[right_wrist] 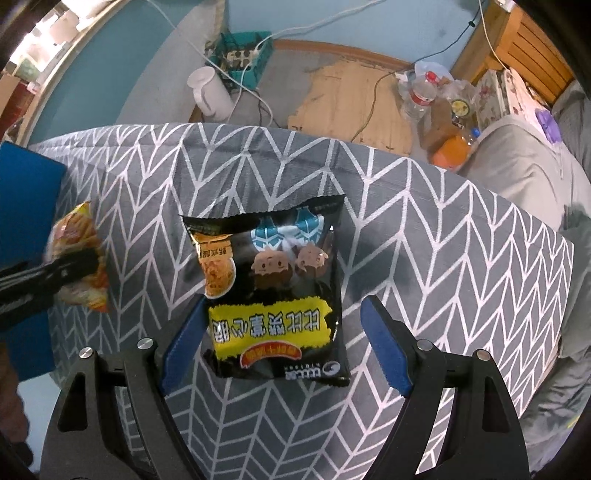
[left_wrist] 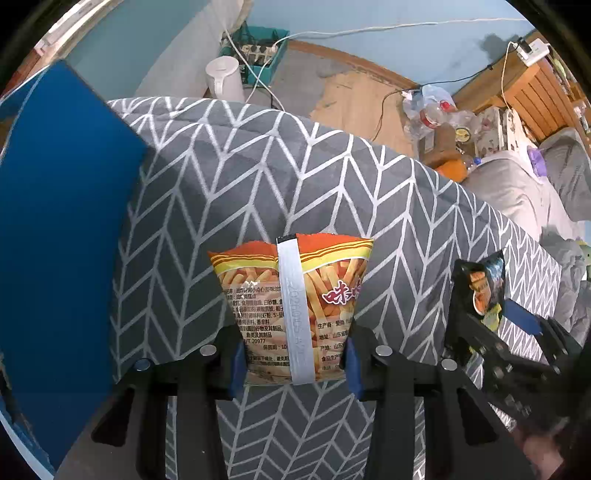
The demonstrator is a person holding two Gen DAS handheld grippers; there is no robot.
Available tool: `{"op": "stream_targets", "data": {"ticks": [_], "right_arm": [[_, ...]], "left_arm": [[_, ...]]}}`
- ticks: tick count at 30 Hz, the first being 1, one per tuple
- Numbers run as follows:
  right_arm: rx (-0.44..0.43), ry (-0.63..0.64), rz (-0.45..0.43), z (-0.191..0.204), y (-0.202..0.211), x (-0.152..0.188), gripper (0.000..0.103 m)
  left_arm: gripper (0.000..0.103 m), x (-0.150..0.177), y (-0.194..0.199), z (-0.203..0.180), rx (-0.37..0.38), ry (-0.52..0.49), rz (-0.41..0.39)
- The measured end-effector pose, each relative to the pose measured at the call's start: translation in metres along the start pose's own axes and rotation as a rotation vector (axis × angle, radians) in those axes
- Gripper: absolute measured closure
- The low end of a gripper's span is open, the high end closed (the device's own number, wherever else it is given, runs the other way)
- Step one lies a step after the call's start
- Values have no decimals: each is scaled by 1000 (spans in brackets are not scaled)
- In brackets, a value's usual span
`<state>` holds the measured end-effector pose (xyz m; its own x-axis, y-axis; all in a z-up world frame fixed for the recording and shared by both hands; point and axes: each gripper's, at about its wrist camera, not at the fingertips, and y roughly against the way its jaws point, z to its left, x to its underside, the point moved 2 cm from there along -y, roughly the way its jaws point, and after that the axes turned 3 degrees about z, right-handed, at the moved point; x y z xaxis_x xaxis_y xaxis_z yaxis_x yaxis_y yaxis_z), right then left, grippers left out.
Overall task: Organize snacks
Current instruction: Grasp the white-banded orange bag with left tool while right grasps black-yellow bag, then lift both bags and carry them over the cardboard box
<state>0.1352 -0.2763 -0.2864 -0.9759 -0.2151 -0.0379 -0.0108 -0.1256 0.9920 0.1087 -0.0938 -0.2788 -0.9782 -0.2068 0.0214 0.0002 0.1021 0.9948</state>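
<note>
The left gripper [left_wrist: 293, 363] pinches the orange fries packet printed "T 20977" [left_wrist: 291, 295]; the right gripper [right_wrist: 284, 347] is wide open around the black packet with yellow label [right_wrist: 275, 295].

Left claw [left_wrist: 293, 363]: pointing down, pads pressed against a packet's sides. Right claw [right_wrist: 284, 345]: pointing down, jaws spread wide.

Blue wall [left_wrist: 388, 14], wood floor [left_wrist: 354, 99], kettle [left_wrist: 223, 79]
</note>
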Motion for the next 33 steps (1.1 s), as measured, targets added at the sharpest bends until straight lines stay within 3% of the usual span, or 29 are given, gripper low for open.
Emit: {"op": "stream_targets", "data": {"ticks": [7, 12, 20, 33], "right_arm": [[32, -2, 5, 2, -13, 1, 21], [53, 35, -28, 9, -9, 5, 42], [56, 73, -27, 29, 4, 22, 44], [18, 144, -74, 90, 64, 41, 44]], "left_arm": [[61, 15, 17, 17, 17, 5, -5], [61, 26, 31, 23, 22, -10, -10], [61, 38, 56, 22, 23, -53, -33], [61, 52, 129, 51, 19, -107, -154]]}}
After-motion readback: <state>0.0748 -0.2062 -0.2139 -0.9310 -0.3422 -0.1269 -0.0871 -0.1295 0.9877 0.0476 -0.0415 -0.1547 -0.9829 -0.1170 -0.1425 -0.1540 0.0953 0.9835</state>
